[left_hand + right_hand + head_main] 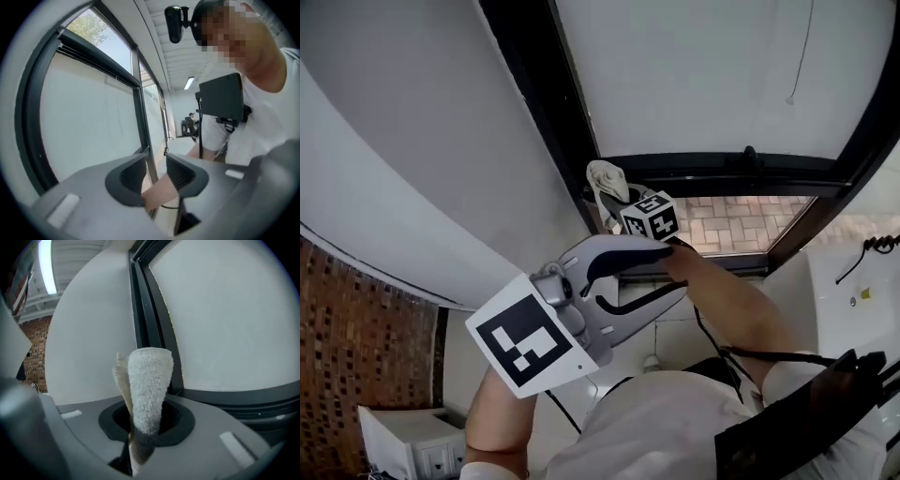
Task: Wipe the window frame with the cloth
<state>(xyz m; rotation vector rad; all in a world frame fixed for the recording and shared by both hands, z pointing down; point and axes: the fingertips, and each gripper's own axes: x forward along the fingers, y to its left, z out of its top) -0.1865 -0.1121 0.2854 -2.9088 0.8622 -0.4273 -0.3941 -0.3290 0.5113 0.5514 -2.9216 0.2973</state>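
One-handed approach stage, apparently: grips cloth (149,380) upright in clamped right gripper (146,420), near window frame (150,319) ahead of its jaws; holds left gripper (157,178) agape and empty; next requires pressing cloth onto frame.

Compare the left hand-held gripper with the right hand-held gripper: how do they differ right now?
The left hand-held gripper has its jaws apart with nothing gripped. The right hand-held gripper is shut on the white cloth.

In the head view, the right one is up against the dark window frame, while the left one is held lower, nearer the person's body.

Both are grey with dark jaw pads.
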